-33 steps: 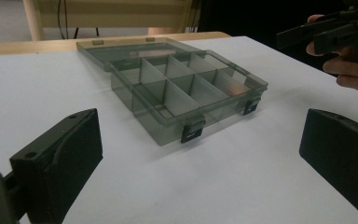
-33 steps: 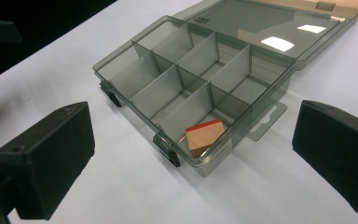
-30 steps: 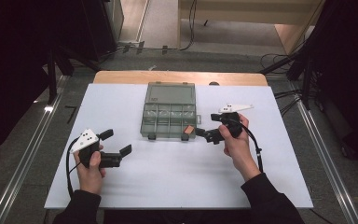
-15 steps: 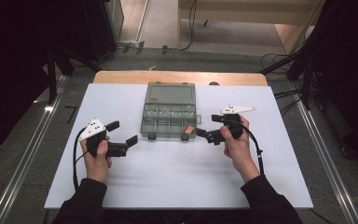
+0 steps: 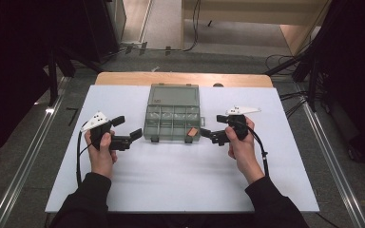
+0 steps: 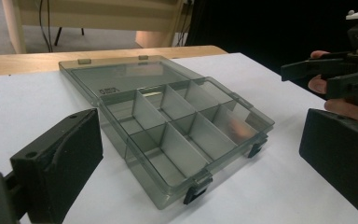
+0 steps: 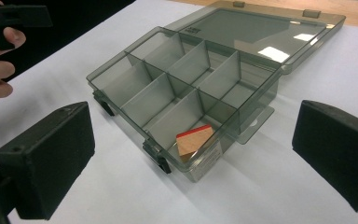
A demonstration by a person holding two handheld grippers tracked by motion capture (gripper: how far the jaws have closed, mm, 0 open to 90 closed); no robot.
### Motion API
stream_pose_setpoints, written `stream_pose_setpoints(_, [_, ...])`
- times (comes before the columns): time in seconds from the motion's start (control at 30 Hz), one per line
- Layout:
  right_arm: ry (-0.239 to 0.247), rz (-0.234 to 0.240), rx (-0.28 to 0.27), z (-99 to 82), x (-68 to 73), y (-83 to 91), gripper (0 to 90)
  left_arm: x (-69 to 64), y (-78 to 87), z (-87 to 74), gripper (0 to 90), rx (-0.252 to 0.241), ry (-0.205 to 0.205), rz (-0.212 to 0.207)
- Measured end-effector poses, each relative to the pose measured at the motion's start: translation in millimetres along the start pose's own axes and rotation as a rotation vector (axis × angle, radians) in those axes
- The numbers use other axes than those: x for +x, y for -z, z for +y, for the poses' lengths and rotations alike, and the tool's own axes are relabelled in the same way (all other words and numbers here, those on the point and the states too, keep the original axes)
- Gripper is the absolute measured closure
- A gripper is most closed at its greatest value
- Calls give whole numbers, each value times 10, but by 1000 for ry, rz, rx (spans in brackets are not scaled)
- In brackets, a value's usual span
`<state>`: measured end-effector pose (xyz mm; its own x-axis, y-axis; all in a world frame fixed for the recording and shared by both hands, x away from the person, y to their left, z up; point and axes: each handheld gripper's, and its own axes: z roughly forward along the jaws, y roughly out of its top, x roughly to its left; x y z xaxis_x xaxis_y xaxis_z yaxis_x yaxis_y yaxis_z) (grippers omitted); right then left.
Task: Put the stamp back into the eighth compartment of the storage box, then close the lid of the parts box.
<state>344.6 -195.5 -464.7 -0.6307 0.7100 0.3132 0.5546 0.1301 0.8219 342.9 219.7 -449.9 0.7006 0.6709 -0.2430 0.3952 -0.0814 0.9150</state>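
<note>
Open compartment box of smoky clear plastic, centred toward the table's far side, lid laid flat behind it. A wooden block with a red edge leans in the near right compartment; its lower part is blurred by the box wall. Right gripper, jaws wide and empty, sits just beside that corner. Left gripper, jaws wide and empty, has moved nearer the box's left side than a second ago.
</note>
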Motion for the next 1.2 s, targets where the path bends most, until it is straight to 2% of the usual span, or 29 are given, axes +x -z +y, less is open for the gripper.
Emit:
stream_pose_setpoints(0.1, [-5,2,-5,2,-27,6,0,22,-56,21,0,8,-1,-2])
stream_pose_setpoints(0.2, [-4,2,-5,3,-46,6,0,37,-103,49,0,6,19,-12])
stream_pose_setpoints(0.33, [-4,-1,-5,15,-81,4,0,65,-162,111,0,10,11,-13])
stream_pose_setpoints(0.63, [-36,11,-14,101,-166,-39,0,148,-340,216,0,34,0,-7])
stream_pose_setpoints(0.87, [-73,37,-21,200,-242,-141,0,244,-502,283,0,43,40,-9])
stream_pose_setpoints(1.2, [-124,60,15,310,-380,-351,0,411,-765,321,7,72,81,20])
